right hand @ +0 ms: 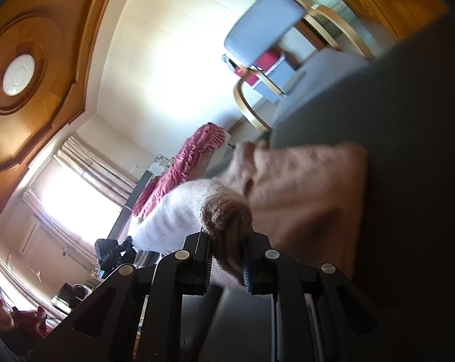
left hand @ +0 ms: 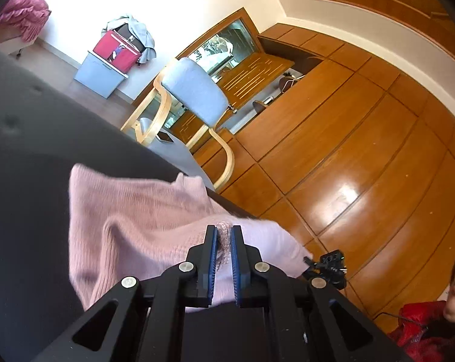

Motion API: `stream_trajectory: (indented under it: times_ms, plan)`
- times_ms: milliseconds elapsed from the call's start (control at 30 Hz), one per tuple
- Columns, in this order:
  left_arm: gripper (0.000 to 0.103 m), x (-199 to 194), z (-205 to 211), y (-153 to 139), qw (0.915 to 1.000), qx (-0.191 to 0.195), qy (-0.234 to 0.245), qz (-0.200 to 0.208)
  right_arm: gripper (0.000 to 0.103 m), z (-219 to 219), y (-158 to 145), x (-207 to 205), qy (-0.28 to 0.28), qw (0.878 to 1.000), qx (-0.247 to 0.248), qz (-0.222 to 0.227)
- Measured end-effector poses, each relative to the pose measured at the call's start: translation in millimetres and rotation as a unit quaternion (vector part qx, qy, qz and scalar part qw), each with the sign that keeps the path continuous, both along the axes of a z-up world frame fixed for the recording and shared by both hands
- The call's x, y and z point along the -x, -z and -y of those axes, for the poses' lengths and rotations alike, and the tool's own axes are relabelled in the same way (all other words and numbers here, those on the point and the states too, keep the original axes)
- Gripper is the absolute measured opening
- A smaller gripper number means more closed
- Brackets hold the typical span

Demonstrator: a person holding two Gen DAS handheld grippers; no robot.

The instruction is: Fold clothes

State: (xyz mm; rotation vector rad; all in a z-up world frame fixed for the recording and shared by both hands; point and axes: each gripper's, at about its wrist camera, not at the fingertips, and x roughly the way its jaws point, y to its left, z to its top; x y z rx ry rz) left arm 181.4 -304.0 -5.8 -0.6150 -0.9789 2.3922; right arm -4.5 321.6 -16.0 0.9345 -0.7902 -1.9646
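Left gripper: both blue-padded fingers are pressed against a bunched edge of a pink knitted sweater; the jaws stand nearly together with the knit clamped between them. From the grip, the sweater spreads forward and to the left over a dark grey upholstered surface, part of it lifted clear, and one pale fold runs off to the right of the fingers. The far corners of the garment are blurred.

Right gripper: its jaws are closed on a thick wad of the same sweater, which bulges up between the fingers and looks brownish in shadow. The rest of the garment stretches forward and to the right against the dark grey surface. A paler, strongly lit portion runs left toward the other gripper, whose black body shows in the lower left of the right wrist view.

Surroundings, left wrist view: a bentwood armchair with a grey cushion stands beyond the grey surface, before a wooden wardrobe wall. A red suitcase rests on a pale box near the white wall. A person in a red jacket is at the lower right edge.

Right wrist view: a round ceiling lamp, a curtained window, and a red ruffled cloth.
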Motion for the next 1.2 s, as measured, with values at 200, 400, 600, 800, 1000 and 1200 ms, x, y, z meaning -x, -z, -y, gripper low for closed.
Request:
stream_trajectory:
  times_ms: [200, 400, 600, 800, 1000, 1200]
  plan:
    - [0.000, -46, 10, 28, 0.9996, -0.018, 0.009, 0.019, 0.018, -15, 41, -28, -0.008, 0.998, -0.041, 0.056]
    - [0.013, -38, 25, 33, 0.9966, -0.013, -0.034, 0.074, 0.037, -25, 31, -20, 0.007, 0.994, -0.102, 0.044]
    - [0.019, 34, 25, 7, 0.9956, -0.036, -0.053, 0.068, 0.063, -46, -9, 22, 0.086, 0.994, -0.065, 0.013]
    - [0.020, 166, -11, -5, 0.9930, -0.005, -0.016, 0.117, 0.063, 36, -3, 102, 0.009, 0.995, -0.095, 0.029]
    - [0.021, 293, -73, 11, 0.9756, 0.093, 0.058, 0.190, 0.063, 130, 9, 185, -0.074, 0.986, -0.143, 0.043]
    - [0.024, 347, -98, 44, 0.9660, 0.107, 0.072, 0.224, 0.063, 208, 29, 253, -0.139, 0.974, -0.170, 0.059]
